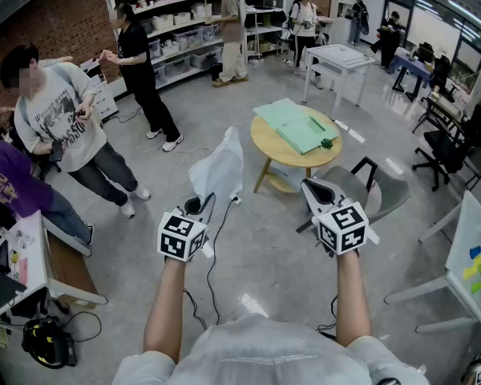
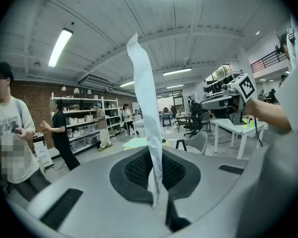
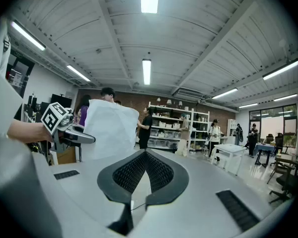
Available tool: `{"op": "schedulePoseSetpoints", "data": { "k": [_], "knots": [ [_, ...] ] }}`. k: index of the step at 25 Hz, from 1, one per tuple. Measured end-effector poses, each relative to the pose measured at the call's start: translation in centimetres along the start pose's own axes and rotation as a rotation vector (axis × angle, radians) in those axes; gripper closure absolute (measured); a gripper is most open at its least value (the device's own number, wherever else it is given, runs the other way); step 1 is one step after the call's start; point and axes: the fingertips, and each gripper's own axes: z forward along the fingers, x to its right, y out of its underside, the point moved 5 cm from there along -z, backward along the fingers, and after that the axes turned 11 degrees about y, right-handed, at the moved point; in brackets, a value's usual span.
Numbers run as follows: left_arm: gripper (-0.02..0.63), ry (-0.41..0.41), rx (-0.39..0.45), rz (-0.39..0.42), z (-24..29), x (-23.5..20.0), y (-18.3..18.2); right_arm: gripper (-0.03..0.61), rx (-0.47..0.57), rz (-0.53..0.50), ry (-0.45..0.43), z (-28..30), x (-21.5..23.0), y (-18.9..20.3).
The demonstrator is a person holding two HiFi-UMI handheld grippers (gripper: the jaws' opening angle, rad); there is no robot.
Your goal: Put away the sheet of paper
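A white sheet of paper (image 1: 220,167) stands upright in the air, pinched at its lower edge by my left gripper (image 1: 199,206), which is shut on it. In the left gripper view the paper (image 2: 145,98) shows edge-on, rising from between the dark pads (image 2: 134,170). My right gripper (image 1: 313,188) hangs level with it to the right, jaws shut and holding nothing. From the right gripper view (image 3: 146,156) I see the flat face of the sheet (image 3: 109,130) and the left gripper (image 3: 72,133) holding it. A green folder (image 1: 293,125) lies on a round wooden table (image 1: 266,146) ahead.
A grey chair (image 1: 365,189) stands just right of the round table. People stand at the left (image 1: 60,123) and by the shelves (image 1: 164,22). A white table (image 1: 341,54) is farther back. A black cable (image 1: 212,255) runs on the floor below my grippers.
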Motion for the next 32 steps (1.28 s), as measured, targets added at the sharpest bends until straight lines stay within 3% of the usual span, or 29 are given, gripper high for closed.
{"op": "schedulePoseSetpoints", "data": {
  "k": [15, 26, 32],
  "knots": [
    [0.595, -0.024, -0.016, -0.011, 3.0, 1.3, -0.6, 0.549, 0.016, -0.040, -0.023, 0.2, 3.7, 1.2],
    [0.595, -0.078, -0.053, -0.017, 7.3, 6.8, -0.8, 0.549, 0.036, 0.058, -0.076, -1.2, 9.9, 3.9],
    [0.595, -0.088, -0.058, -0.055, 9.1, 6.9, -1.1, 0.549, 0.035, 0.060, -0.118, -0.2, 11.4, 3.9]
  ]
}}
